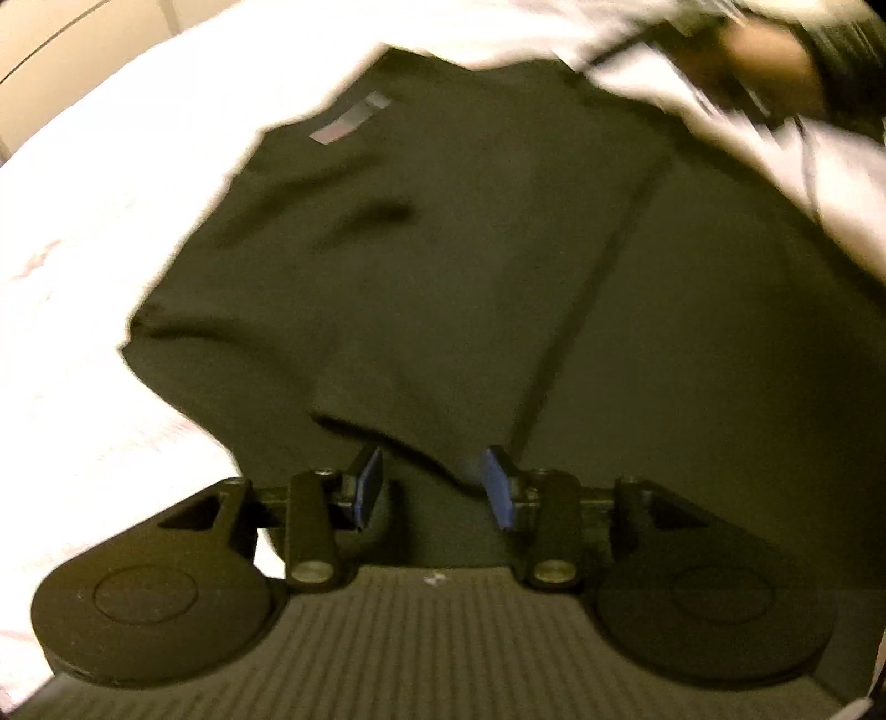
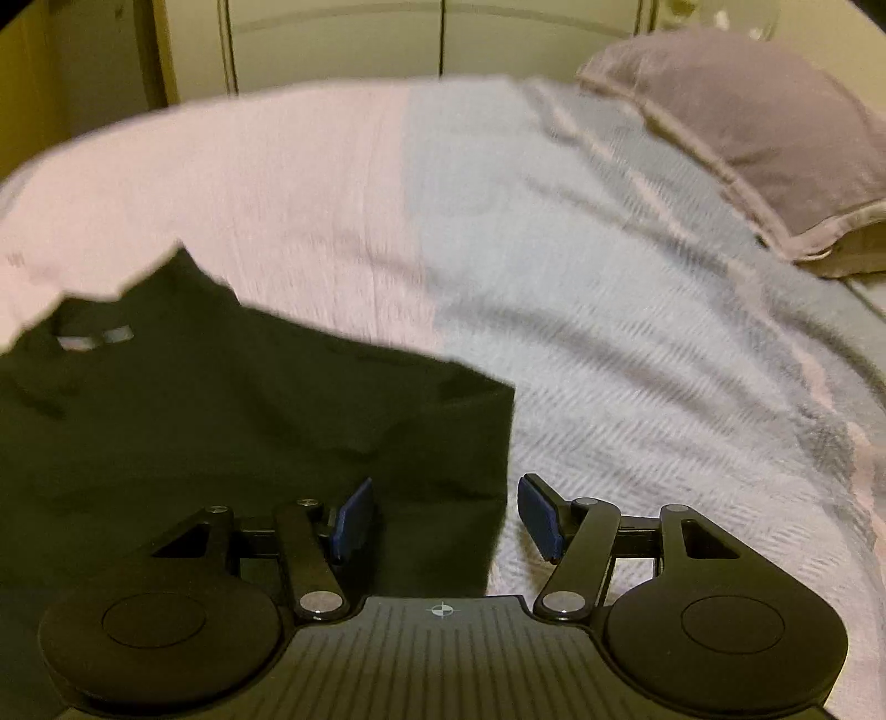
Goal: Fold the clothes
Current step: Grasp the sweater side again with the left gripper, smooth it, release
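A black shirt [image 1: 443, 266] lies spread on a pale bedspread [image 1: 99, 232], its neck label [image 1: 349, 119] at the far end. My left gripper [image 1: 432, 487] is open just above the shirt's near edge, nothing between its blue pads [image 1: 370, 487]. In the right wrist view the same shirt [image 2: 221, 421] fills the lower left, label [image 2: 97, 338] at its collar. My right gripper [image 2: 446, 518] is open over the shirt's right edge, one pad [image 2: 351, 518] above the cloth and the other beside it. A person's hand [image 1: 769, 52] with the other gripper shows blurred at the top right of the left wrist view.
The bedspread [image 2: 581, 310] is pink on the left and grey-white on the right. A mauve pillow [image 2: 758, 133] lies at the far right of the bed. Pale cupboard doors [image 2: 332, 39] stand behind the bed.
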